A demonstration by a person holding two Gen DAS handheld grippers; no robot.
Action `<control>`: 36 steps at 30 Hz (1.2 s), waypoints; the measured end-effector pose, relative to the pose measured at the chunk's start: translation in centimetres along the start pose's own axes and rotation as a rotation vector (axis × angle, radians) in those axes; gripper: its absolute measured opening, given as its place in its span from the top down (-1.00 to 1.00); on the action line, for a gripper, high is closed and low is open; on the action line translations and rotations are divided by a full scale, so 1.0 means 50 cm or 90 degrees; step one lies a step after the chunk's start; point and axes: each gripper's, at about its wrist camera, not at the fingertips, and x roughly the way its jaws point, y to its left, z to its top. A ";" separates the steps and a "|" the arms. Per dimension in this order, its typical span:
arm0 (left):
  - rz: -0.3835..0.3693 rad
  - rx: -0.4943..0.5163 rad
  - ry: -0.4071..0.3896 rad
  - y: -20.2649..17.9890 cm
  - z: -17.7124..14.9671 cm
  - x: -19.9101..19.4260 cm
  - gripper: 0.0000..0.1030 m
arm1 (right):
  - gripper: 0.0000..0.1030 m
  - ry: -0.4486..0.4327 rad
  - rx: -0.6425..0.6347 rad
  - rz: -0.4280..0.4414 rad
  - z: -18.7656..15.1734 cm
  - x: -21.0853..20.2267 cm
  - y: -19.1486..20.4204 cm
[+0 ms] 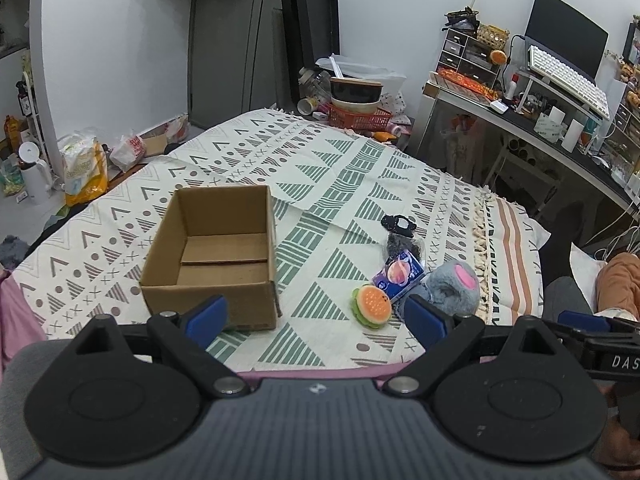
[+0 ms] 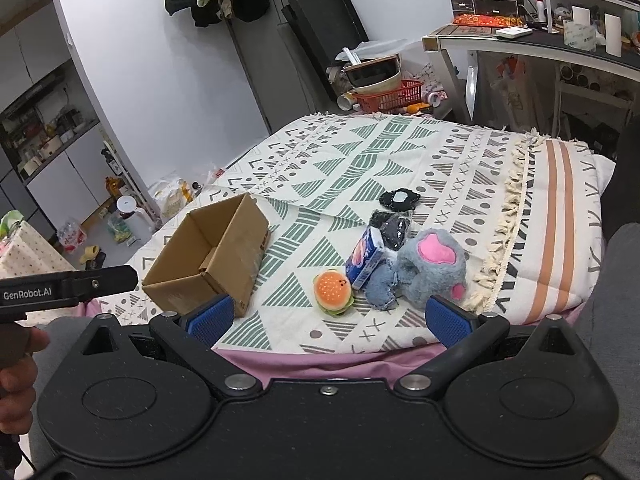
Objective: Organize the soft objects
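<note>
An open, empty cardboard box (image 1: 216, 252) (image 2: 212, 256) sits on a patterned bedspread (image 1: 320, 168) (image 2: 380, 160). To its right lies a cluster of soft things: a plush burger (image 1: 372, 306) (image 2: 333, 291), a blue packet (image 1: 398, 274) (image 2: 364, 260), a grey plush paw with pink pads (image 1: 456, 286) (image 2: 434, 268), a denim scrap (image 2: 380, 290) and black lacy pieces (image 1: 398, 226) (image 2: 400, 200). My left gripper (image 1: 316, 320) is open near the bed's front edge, holding nothing. My right gripper (image 2: 328, 318) is open too, just short of the burger.
A desk (image 1: 532, 120) with a keyboard, monitor and drawers stands at the right. A red basket (image 1: 360, 116) with bowls sits beyond the bed. Bags and a white kettle (image 1: 34, 176) are on the floor at left. A person's hand (image 2: 16, 360) holds the left gripper.
</note>
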 end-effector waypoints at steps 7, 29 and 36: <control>-0.017 -0.005 0.011 -0.011 0.007 0.040 -0.83 | -0.99 0.010 0.010 -0.001 0.008 0.025 -0.025; -0.034 -0.024 0.036 -0.036 0.011 0.185 -0.83 | -0.99 0.023 0.056 -0.015 -0.003 0.119 -0.082; -0.043 -0.028 0.061 -0.043 0.006 0.240 -0.82 | -0.99 0.025 0.100 -0.030 -0.019 0.151 -0.108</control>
